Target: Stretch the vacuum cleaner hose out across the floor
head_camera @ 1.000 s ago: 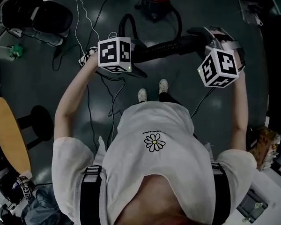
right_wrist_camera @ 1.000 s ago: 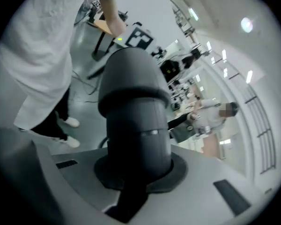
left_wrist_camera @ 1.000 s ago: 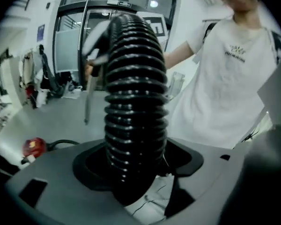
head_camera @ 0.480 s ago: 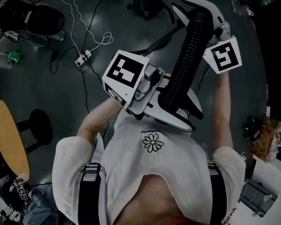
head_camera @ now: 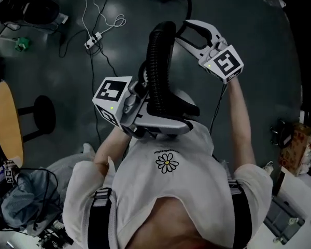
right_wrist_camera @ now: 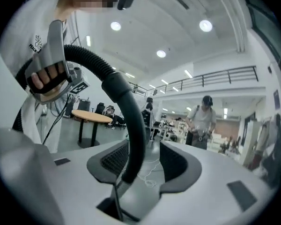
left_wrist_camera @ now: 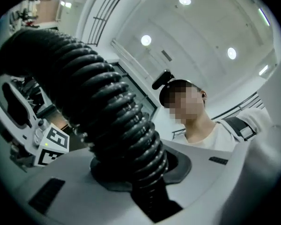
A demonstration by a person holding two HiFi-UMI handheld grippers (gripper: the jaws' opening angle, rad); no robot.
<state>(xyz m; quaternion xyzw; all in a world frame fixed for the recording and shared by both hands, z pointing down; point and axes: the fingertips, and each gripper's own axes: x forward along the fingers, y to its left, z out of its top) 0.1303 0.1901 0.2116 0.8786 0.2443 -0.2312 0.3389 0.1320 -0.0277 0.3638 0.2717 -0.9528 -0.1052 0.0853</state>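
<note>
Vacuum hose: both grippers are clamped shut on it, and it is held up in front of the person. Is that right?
Not both. The left gripper is clamped shut on the vacuum hose, which is held up in front of the person. The right gripper view shows the right gripper with its jaws apart, and the hose's smooth part only passes between them.

Tally. I am working two grippers: one left gripper (head_camera: 180,119), one right gripper (head_camera: 186,31). I am counting one ribbed black hose (head_camera: 158,61). On the floor (head_camera: 259,14) I am seeing one white power strip (head_camera: 94,39), one small green object (head_camera: 21,44) and one round wooden table (head_camera: 6,121) at the left edge. One standing person (right_wrist_camera: 203,121) is showing in the right gripper view.
</note>
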